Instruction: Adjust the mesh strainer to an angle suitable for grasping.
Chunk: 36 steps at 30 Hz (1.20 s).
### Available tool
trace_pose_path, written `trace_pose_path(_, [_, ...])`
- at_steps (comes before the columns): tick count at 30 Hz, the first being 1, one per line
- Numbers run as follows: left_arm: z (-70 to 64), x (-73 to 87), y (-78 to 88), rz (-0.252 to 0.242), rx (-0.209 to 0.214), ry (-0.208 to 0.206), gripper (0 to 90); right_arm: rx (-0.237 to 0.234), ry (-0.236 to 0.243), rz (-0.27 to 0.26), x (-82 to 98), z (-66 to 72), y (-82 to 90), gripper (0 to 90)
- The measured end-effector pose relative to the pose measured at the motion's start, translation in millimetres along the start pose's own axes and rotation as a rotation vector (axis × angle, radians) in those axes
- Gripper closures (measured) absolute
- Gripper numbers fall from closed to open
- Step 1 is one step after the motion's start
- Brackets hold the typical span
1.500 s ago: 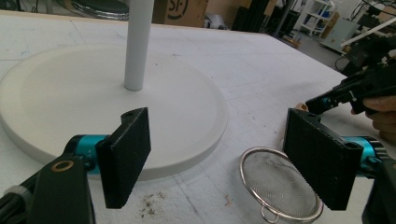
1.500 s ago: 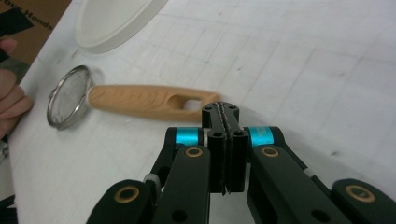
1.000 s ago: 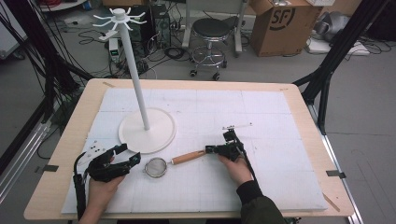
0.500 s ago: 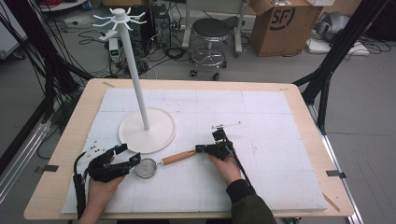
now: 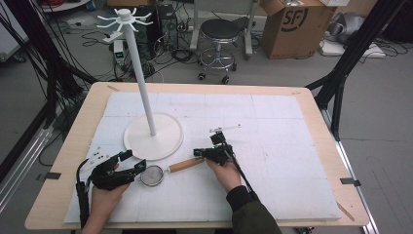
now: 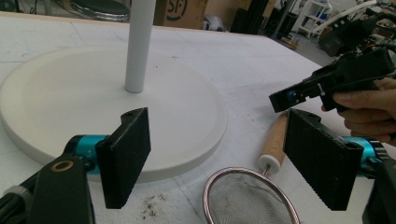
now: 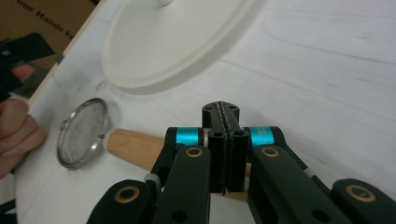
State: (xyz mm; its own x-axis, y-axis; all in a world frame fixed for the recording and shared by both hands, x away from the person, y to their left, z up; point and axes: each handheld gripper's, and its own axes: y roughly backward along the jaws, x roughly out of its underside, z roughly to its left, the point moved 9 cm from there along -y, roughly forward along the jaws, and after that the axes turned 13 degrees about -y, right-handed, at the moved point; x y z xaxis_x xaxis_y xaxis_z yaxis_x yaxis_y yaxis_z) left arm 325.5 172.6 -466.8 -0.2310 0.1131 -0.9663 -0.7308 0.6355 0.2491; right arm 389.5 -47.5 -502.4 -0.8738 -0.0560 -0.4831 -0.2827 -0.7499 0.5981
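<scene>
A small mesh strainer [image 5: 152,175] with a wooden handle [image 5: 185,165] lies on the white mat in front of the white stand's round base [image 5: 153,136]. My right gripper [image 5: 197,152] is shut, its pads pressed together with nothing between them, and it rests over the right end of the handle [image 7: 135,144]. My left gripper [image 5: 134,161] stands open just left of the strainer bowl [image 6: 247,198], its pads [image 6: 126,154] wide apart and touching nothing. In the left gripper view the right gripper [image 6: 299,95] hovers above the handle [image 6: 275,140].
The stand's tall white pole [image 5: 141,73] rises from the base, with hooks at its top. A white mat [image 5: 282,141] covers most of the wooden table [image 5: 61,161]. Beyond the table stand a stool [image 5: 221,34], a cardboard box [image 5: 292,24] and black frame legs.
My right gripper has slid left along the mat, and the strainer has moved left with it, toward the left gripper. The left gripper has stayed where it was.
</scene>
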Motion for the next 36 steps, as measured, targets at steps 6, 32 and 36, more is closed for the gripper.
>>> trace_pose_path(6, [-1.9, 0.3, -0.1, 0.005, 0.008, -0.001, 23.9, -0.046, 0.042, 0.080, 6.3, 35.7, -31.4, 90.0])
trace_pose_path(32, [-1.5, -0.1, 1.5, 0.002, 0.008, -0.005, 23.9, -0.041, 0.113, 0.223, 28.3, 64.4, -60.9, 90.0])
trace_pose_path(36, [-2.0, -0.4, 2.0, 0.001, 0.008, -0.004, 23.9, -0.056, 0.142, 0.243, 35.0, 69.8, -63.3, 90.0])
